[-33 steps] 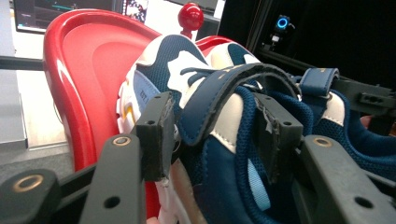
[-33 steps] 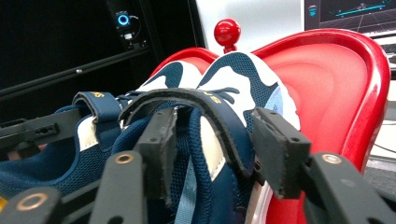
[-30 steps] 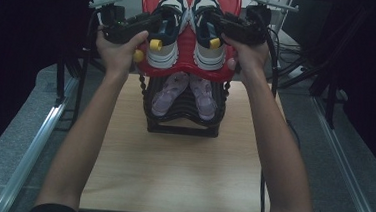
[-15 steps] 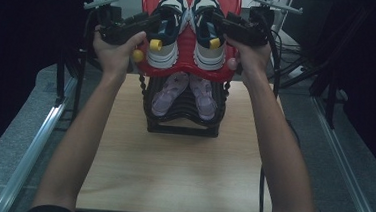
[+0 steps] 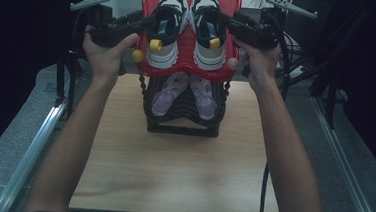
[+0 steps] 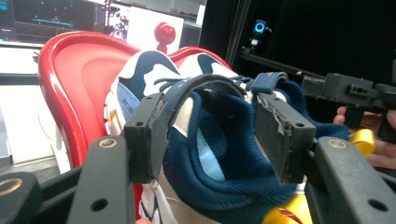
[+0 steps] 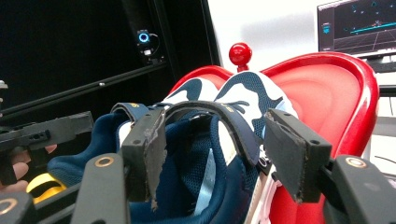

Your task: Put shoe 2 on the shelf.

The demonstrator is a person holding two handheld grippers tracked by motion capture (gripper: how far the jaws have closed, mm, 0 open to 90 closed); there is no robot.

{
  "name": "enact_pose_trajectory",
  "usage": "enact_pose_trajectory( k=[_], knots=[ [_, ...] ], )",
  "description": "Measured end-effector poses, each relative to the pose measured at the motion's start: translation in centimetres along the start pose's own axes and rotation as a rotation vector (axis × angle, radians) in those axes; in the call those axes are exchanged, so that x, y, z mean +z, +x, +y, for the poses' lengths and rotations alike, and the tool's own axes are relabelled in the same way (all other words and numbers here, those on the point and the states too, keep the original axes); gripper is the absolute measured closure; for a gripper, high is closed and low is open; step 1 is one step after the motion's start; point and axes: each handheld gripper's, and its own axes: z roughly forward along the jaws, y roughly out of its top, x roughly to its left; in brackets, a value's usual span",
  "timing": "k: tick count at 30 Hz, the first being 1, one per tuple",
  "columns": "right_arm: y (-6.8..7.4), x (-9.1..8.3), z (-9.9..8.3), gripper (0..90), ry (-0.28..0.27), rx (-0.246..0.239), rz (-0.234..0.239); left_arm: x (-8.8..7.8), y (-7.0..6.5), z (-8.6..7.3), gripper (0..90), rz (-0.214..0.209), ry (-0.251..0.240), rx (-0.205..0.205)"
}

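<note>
Both tongs stand spread, and I have just been opening them. My left tongs (image 6: 210, 135) straddle the heel collar of the left navy-and-white sneaker (image 5: 165, 31), pads off the fabric; my right tongs (image 7: 219, 149) straddle the right sneaker (image 5: 210, 37) likewise. The pair sits on the red top tray (image 5: 186, 68) of a black shoe rack (image 5: 182, 123), above pink shoes (image 5: 184, 93), on the wooden counter (image 5: 171, 175).

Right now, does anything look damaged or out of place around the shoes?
Yes. The black pads on the left hand-held gripper are torn and frayed at the edges. The sneakers sit straight on the red tray.
</note>
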Motion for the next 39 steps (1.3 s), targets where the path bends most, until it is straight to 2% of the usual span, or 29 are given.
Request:
enact_pose_trajectory(
  k=[5,6,12,17,23,27,32,39],
  knots=[
    [0.1,-1.0,-0.1,39.1,-0.009,-0.005,0.017,-0.8,0.1,-0.3,44.3,-0.009,0.000,-0.011],
    [0.1,-1.3,-0.2,39.0,-0.014,-0.010,0.025,-1.4,0.4,-0.6,44.1,-0.019,-0.003,-0.032],
    [0.2,-2.4,-0.5,38.9,-0.040,-0.010,0.057,-3.6,0.8,-1.2,44.0,-0.017,-0.013,-0.040],
    [0.0,-3.2,-1.3,38.9,-0.052,-0.003,0.065,-5.1,1.3,-1.8,43.9,-0.016,-0.012,-0.043],
    [-0.8,-4.2,-2.9,39.4,-0.079,0.031,0.082,-6.7,1.6,-3.1,44.1,-0.011,-0.009,-0.046],
    [-1.4,-5.1,-4.0,39.5,-0.083,0.041,0.082,-7.1,1.6,-4.0,44.0,-0.029,-0.003,-0.059],
    [-2.0,-6.6,-5.7,39.6,-0.080,0.046,0.081,-7.4,1.6,-5.2,44.1,-0.027,0.001,-0.051],
    [-2.9,-8.2,-8.9,39.6,-0.072,0.066,0.078,-7.5,2.2,-8.3,44.6,-0.016,0.035,-0.067]
  ],
)
